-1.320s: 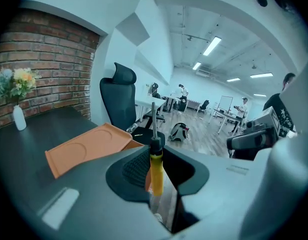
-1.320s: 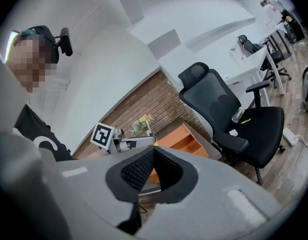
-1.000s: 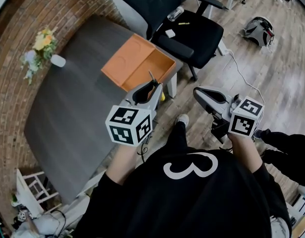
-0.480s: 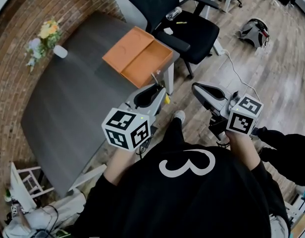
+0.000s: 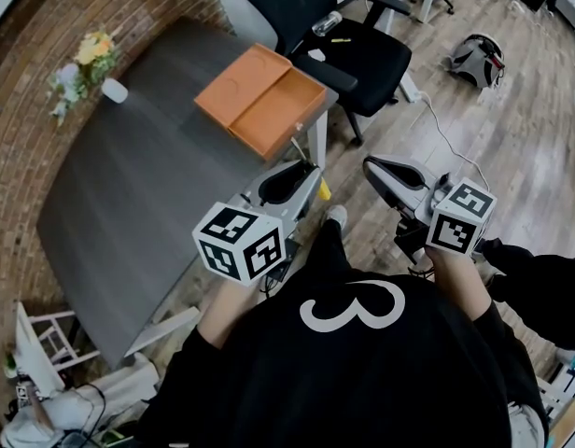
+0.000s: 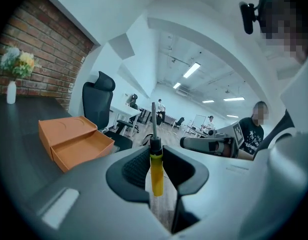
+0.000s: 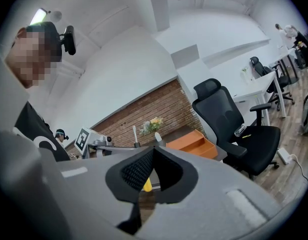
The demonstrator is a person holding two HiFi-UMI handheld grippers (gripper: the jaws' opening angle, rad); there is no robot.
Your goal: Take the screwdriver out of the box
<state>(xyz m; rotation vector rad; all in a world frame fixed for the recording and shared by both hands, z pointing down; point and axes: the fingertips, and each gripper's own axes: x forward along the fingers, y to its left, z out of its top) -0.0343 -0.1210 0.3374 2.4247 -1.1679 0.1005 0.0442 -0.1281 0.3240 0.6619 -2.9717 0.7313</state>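
Observation:
The screwdriver (image 6: 157, 170) has a yellow handle and a thin metal shaft that points up. My left gripper (image 6: 155, 153) is shut on it, pads pressing just above the handle. In the head view the left gripper (image 5: 304, 166) holds the screwdriver (image 5: 322, 192) over the floor just off the table's corner, apart from the open orange box (image 5: 259, 101). That box (image 6: 74, 141) sits on the dark table with its lid folded back. My right gripper (image 5: 371, 164) hovers to the right over the wooden floor, its jaws (image 7: 154, 150) shut on nothing.
A black office chair (image 5: 362, 54) with a bottle on its seat stands behind the dark table (image 5: 129, 203). A vase of flowers (image 5: 108, 90) sits by the brick wall. A white table leg (image 5: 317, 147), a floor cable (image 5: 455, 147) and a helmet-like thing (image 5: 476, 56) are near.
Both grippers have drawn back from the orange box toward the person. The screwdriver came along in the left gripper, from beside the box's edge to past the table's corner.

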